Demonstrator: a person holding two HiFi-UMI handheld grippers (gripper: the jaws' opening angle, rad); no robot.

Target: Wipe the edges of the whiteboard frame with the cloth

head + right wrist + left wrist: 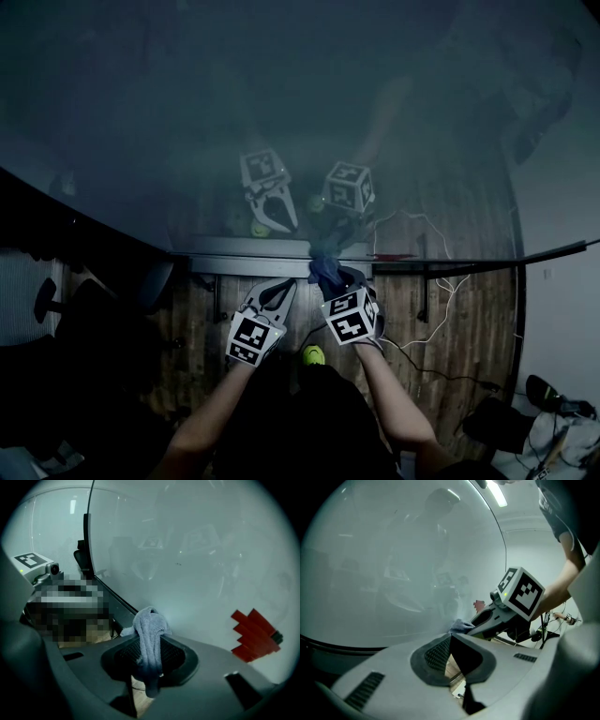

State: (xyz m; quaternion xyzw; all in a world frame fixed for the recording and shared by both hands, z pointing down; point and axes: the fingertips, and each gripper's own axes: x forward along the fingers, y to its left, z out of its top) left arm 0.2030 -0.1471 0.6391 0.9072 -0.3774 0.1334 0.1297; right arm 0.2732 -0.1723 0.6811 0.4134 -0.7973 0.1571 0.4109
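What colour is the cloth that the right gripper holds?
Greyish blue, plain with no pattern; the cloth shows best in the right gripper view.

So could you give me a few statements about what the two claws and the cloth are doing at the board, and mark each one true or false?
1. The right claw grips a bluish cloth. True.
2. The left claw is wide open. False: its jaws are together, with nothing between them.
3. The cloth lies on the floor. False: the right claw holds it up at the lower frame of the whiteboard.
4. A red shape sits on the whiteboard. True.
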